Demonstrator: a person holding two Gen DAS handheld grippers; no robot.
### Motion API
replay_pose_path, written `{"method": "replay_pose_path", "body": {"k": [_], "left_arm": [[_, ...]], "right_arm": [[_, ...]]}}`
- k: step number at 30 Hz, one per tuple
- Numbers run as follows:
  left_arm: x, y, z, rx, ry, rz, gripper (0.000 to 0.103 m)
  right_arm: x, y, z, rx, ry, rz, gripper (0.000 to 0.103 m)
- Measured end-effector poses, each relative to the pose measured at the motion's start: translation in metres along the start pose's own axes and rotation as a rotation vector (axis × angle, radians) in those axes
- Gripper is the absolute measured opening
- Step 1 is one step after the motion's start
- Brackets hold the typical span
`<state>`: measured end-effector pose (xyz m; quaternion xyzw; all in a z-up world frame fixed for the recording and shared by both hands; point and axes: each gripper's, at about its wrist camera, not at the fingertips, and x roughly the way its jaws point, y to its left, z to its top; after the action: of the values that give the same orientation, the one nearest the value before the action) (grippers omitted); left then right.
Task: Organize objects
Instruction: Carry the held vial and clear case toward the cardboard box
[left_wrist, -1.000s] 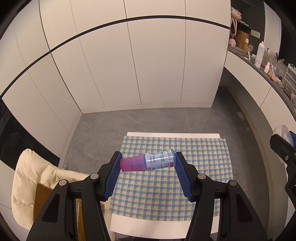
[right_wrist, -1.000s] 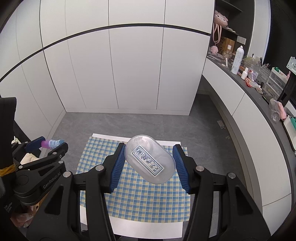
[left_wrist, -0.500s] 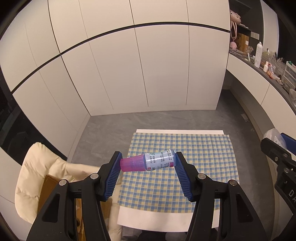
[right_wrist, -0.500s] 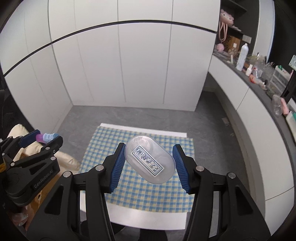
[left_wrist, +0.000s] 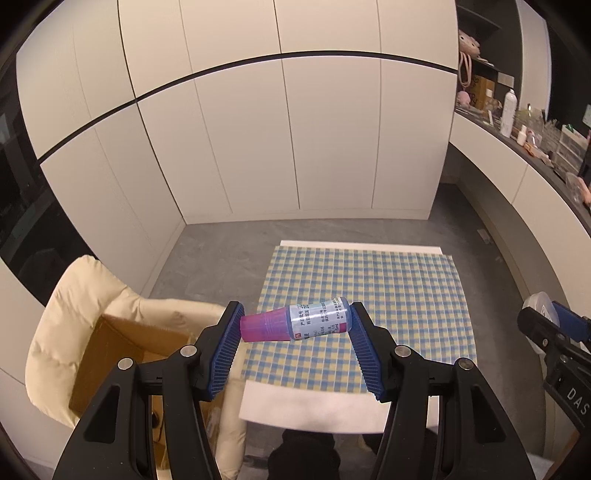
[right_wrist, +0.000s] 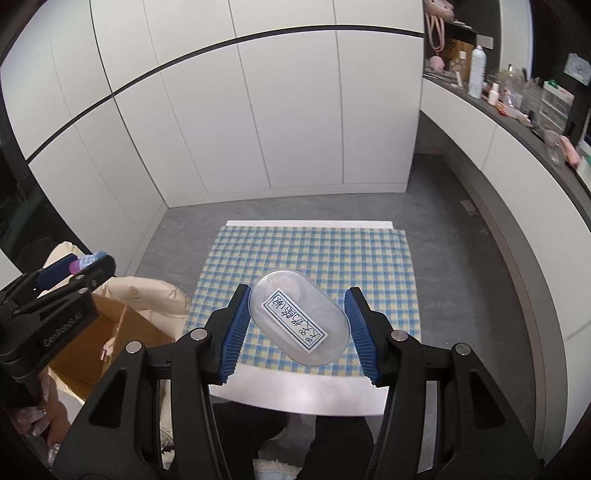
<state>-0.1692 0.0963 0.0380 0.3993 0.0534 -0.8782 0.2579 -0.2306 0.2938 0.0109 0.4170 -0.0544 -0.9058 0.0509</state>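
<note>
The left hand-held gripper (left_wrist: 295, 326) is pinching a bottle (left_wrist: 295, 325); the right hand-held gripper (right_wrist: 297, 319) is pinching a clear box (right_wrist: 299, 317), both above the worktop (right_wrist: 314, 251).

Right gripper (right_wrist: 297, 325): clamped on clear oval case (right_wrist: 299, 317), above checked cloth (right_wrist: 314, 258). Left gripper (right_wrist: 74, 267): holding bottle (right_wrist: 85, 263) over box (right_wrist: 99, 339).

cardboard box (left_wrist: 122, 354) partly hidden behind left tool (left_wrist: 295, 328).

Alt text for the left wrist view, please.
The left gripper clamps a small bottle with a pink cap end to end, above a checked cloth on a white table. An open cardboard box sits on a cream chair at left.
</note>
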Motion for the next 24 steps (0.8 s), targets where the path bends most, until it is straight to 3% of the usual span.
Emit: {"method": "replay_pose_path", "body": {"k": [8,24], "left_arm": [[-0.016,0.010,-0.047,0.021,0.004,-0.005,0.058],[-0.023,0.032,-0.125,0.035,0.066,-0.022,0.058]], "right_arm": [[-0.022,0.005,-0.052,-0.039,0.000,-0.082,0.054],[-0.052,0.023,-0.117,-0.083,-0.005,-0.050,0.054]]}}
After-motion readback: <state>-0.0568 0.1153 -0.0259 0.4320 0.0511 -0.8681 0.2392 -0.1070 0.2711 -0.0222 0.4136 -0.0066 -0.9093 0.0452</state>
